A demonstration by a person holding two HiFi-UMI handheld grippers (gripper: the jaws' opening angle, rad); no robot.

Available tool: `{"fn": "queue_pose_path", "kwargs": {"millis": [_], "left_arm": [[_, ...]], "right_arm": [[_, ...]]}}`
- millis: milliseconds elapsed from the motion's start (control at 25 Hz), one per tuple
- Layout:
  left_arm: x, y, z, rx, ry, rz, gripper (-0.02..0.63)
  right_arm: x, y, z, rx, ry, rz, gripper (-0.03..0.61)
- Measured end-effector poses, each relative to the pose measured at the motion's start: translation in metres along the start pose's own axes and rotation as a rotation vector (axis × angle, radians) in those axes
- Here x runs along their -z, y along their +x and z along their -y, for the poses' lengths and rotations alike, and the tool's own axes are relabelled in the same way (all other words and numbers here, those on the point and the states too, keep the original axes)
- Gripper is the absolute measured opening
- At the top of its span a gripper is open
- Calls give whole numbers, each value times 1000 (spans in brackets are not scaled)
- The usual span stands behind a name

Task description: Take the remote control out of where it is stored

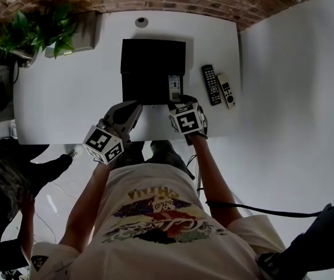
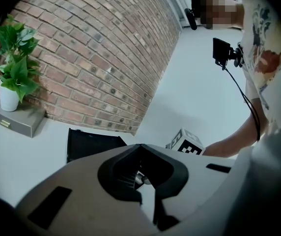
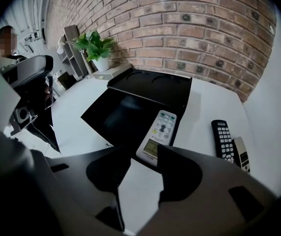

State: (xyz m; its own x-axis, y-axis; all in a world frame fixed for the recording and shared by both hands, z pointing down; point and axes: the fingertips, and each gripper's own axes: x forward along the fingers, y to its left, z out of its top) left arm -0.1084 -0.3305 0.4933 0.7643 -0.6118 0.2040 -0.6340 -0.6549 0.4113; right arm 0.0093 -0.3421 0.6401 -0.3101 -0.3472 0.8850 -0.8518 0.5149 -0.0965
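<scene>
A white remote [image 1: 174,88] [image 3: 158,134] with a small screen lies in the right side of an open black box [image 1: 146,83] [image 3: 121,114] on the white table [image 1: 68,98]. My right gripper [image 1: 180,105] [image 3: 143,156] hangs over the box's near right corner, pointing steeply down. It is open, with nothing between its jaws, and the remote's near end lies just beyond them. My left gripper [image 1: 133,107] [image 2: 141,178] is at the box's near left corner. Its jaws meet at the tips and are empty. The box [image 2: 89,141] shows beyond it.
A black remote [image 1: 211,84] [image 3: 222,136] and a slim silver remote [image 1: 226,90] [image 3: 240,154] lie side by side on the table, right of the box. A potted plant [image 1: 35,31] [image 2: 15,65] stands at the back left before a brick wall. A person sits at the left.
</scene>
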Motion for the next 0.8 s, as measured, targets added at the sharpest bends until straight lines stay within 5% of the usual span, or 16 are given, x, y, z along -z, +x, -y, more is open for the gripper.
{"fn": "queue_pose_path", "kwargs": {"millis": [520, 800], "left_arm": [[7, -3, -18, -2, -53, -1, 3], [10, -9, -20, -15, -73, 3, 3]], "right_arm": [[3, 13, 4, -40, 64, -68, 150], [-18, 10, 17, 49, 28, -43, 152]]}}
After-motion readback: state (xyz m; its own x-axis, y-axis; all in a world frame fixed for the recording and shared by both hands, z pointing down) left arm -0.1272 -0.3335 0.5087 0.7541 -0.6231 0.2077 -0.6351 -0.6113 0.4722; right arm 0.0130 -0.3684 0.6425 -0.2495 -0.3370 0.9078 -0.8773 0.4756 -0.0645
